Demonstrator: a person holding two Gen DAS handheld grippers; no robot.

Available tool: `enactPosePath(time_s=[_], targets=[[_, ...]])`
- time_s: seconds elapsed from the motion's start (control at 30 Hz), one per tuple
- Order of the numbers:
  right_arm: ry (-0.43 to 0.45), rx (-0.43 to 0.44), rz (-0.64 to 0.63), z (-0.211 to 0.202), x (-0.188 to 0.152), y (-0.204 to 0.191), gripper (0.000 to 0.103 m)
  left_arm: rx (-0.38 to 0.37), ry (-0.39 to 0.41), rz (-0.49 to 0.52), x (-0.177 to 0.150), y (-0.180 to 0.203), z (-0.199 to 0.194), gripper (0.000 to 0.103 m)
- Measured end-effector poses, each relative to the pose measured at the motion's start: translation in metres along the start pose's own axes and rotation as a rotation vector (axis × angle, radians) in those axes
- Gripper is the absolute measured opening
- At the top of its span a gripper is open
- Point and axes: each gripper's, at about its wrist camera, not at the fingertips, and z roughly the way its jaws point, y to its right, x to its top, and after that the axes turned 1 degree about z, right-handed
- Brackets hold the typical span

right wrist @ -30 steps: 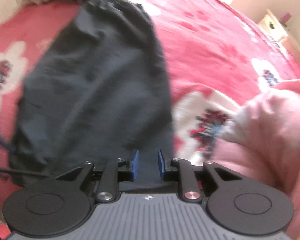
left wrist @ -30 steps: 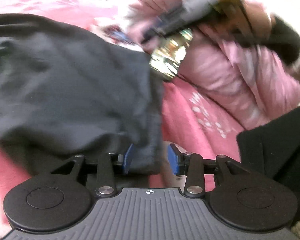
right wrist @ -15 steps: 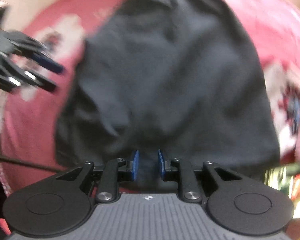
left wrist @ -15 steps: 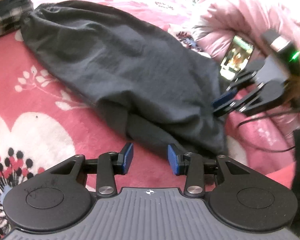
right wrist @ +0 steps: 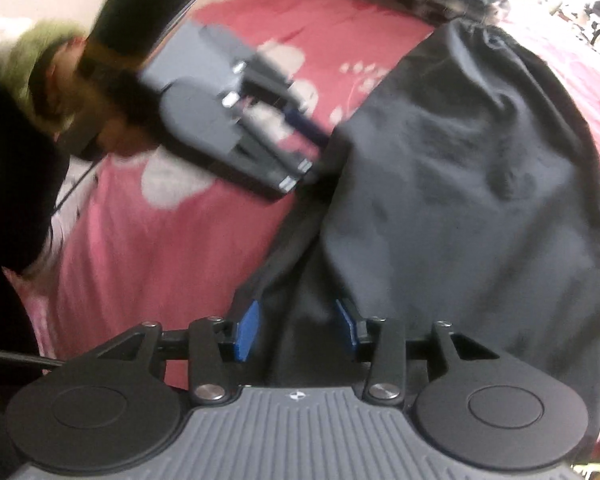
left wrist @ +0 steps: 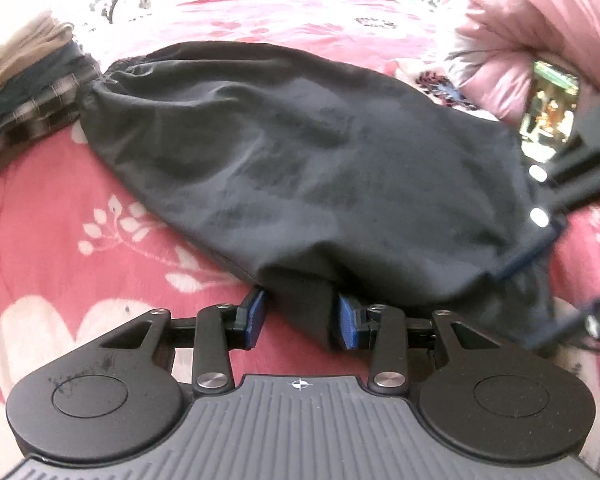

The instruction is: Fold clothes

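Note:
A black garment [left wrist: 300, 148] lies spread flat on the red flowered bedsheet [left wrist: 80, 280], its gathered waistband at the far left. My left gripper [left wrist: 300, 320] is open, and a fold of the garment's near edge lies between its blue pads without being pinched. In the left wrist view my right gripper [left wrist: 540, 288] is at the garment's right corner. In the right wrist view the black garment [right wrist: 480, 200] fills the right half. My right gripper [right wrist: 298, 328] is open over a dark fold. The left gripper [right wrist: 312, 156] appears blurred at the garment's left edge.
A stack of folded clothes [left wrist: 28, 88] sits at the far left beside the waistband. A pink quilt [left wrist: 520, 32] is bunched at the far right with a lit phone screen [left wrist: 550, 108] against it. A person's hand and dark sleeve [right wrist: 16, 184] are at the left.
My right gripper was shut on the garment's edge and has opened. The garment came down from hanging and now lies flat. My left gripper stayed open and moved in to the near edge.

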Motion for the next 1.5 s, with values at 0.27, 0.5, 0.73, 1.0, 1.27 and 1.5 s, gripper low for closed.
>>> enactPosePath(time_s=[0.27,0.5,0.73,1.0,1.27,1.5], targets=[[-0.023,-0.004,0.007,0.005,-0.013,-0.001,0.002,0.013,-0.005,-0.013,0.000,0.000,0.002,0.019],[0.049,0.122,0.020,-0.018,-0.007,-0.003,0.002,0.032,-0.005,-0.013,-0.004,-0.002,-0.002,0.016],[0.001,0.149,-0.001,0.005,-0.014,-0.012,0.002,0.049,-0.011,0.009,-0.011,-0.004,-0.007,0.016],[0.006,0.175,0.085,0.002,-0.031,-0.009,0.029,0.029,-0.028,0.079,-0.016,-0.007,-0.024,0.022],[0.197,-0.005,0.395,-0.062,-0.079,0.035,0.029,-0.123,0.099,0.111,0.001,0.001,-0.062,0.028],[0.223,-0.285,0.573,-0.070,-0.093,0.075,0.030,-0.307,0.037,0.279,0.010,0.069,-0.027,0.029]])
